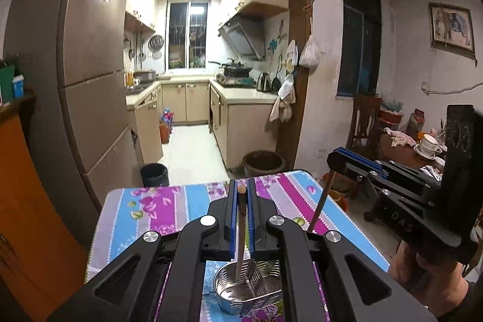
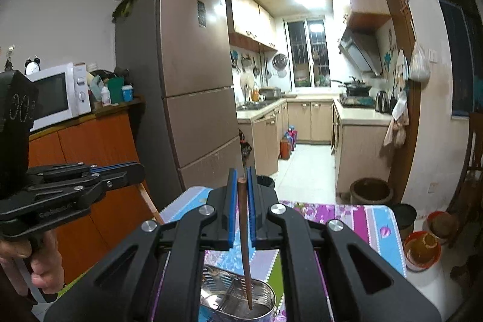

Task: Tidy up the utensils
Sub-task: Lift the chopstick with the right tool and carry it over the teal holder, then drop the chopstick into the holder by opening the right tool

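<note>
A perforated steel utensil holder (image 1: 249, 288) stands on the floral tablecloth table (image 1: 169, 210), right below both grippers; it also shows in the right wrist view (image 2: 238, 299). My left gripper (image 1: 241, 195) is shut on a brown chopstick (image 1: 240, 231) that hangs upright with its tip inside the holder. My right gripper (image 2: 240, 189) is shut on a dark brown chopstick (image 2: 245, 243), its tip inside the holder's other compartment. The right gripper (image 1: 341, 162) shows at the right in the left wrist view, the left gripper (image 2: 132, 171) at the left in the right wrist view.
A fridge (image 2: 187, 86) and an orange cabinet (image 2: 90, 159) with a microwave (image 2: 57, 92) stand left of the table. A black bin (image 1: 154, 174) and a brown pot (image 1: 263, 163) sit on the floor beyond it. A cluttered side table (image 1: 422, 144) is at the right.
</note>
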A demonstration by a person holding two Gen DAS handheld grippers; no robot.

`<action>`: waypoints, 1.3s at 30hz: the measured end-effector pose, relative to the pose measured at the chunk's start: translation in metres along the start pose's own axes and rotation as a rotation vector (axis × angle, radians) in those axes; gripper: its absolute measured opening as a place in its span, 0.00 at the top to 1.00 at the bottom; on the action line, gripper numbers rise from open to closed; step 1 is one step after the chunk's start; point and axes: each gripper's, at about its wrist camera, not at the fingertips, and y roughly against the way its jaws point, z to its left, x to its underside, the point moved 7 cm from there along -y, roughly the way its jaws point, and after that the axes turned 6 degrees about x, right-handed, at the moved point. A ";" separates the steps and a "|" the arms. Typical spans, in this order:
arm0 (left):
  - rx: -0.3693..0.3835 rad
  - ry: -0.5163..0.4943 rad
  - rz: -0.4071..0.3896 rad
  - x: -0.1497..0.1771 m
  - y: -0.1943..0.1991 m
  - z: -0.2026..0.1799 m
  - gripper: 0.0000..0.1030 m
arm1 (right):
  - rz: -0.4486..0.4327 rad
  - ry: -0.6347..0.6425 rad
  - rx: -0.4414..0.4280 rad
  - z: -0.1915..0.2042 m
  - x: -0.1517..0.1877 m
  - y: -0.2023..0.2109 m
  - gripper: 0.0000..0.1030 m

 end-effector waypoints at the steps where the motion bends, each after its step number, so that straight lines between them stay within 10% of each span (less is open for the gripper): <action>1: 0.003 0.007 0.008 0.003 -0.005 0.002 0.93 | 0.006 0.000 0.001 0.001 0.002 -0.002 0.95; 14: -0.026 0.036 0.086 0.027 -0.058 0.023 0.92 | 0.094 -0.020 -0.005 -0.008 0.026 -0.043 0.95; 17: -0.038 0.042 0.085 0.028 -0.064 0.026 0.75 | 0.105 -0.029 0.006 -0.013 0.029 -0.049 0.94; 26: -0.062 0.069 0.088 0.034 -0.071 0.033 0.65 | 0.107 -0.033 0.031 -0.026 0.033 -0.048 0.93; 39: -0.088 0.052 0.003 0.039 -0.014 0.029 0.42 | 0.043 -0.046 0.062 -0.035 0.036 0.008 0.43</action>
